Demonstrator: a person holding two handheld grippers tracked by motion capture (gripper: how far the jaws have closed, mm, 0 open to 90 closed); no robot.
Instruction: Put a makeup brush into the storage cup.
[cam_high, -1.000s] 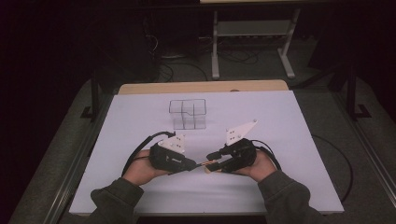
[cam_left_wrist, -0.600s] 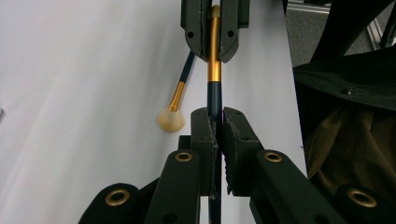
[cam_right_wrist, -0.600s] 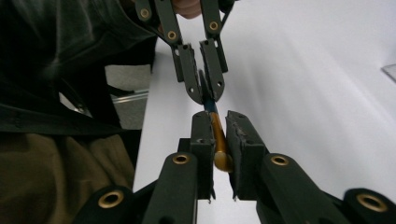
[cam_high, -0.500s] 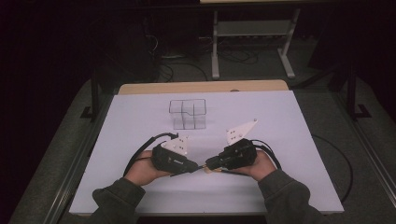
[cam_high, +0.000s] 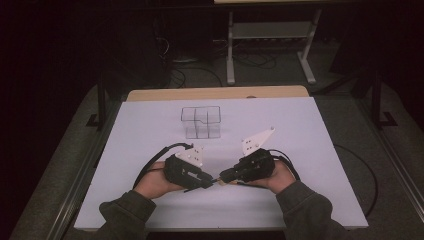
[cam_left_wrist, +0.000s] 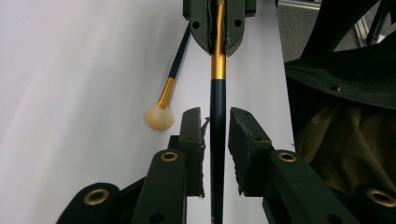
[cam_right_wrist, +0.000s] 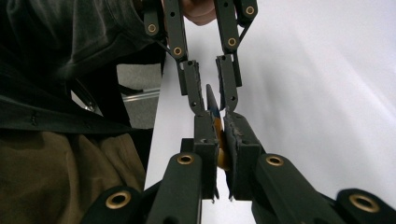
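White sheeting covers the table (cam_high: 310, 150) you are working at, with dark floor and a metal stand behind it. Between your two tongs runs a makeup brush (cam_left_wrist: 217, 107), dark blue in the handle with a gold band, lying level just above the near middle of the sheet.

Your right tongs (cam_right_wrist: 219, 140) are clenched on the brush's gold part; in the left gripper view you see their two dark pads at the top pressed against it from both sides. Your left tongs (cam_left_wrist: 215, 135) stand around the blue handle, and their jaws have just been opening: the handle runs between the pads with a sliver of light on each side, so they are released from it. In the high view the left tongs (cam_high: 192, 175) and right tongs (cam_high: 235, 175) meet tip to tip, with the brush bridging the small gap between them.

A second brush (cam_left_wrist: 168, 88) lies flat on the sheet just beside the held one, on its left in the left gripper view, with its pale fluffy head nearest your left jaws and not touching them. Farther up the table, well apart from your hands, stands a clear plastic organizer (cam_high: 201, 121) with several compartments.
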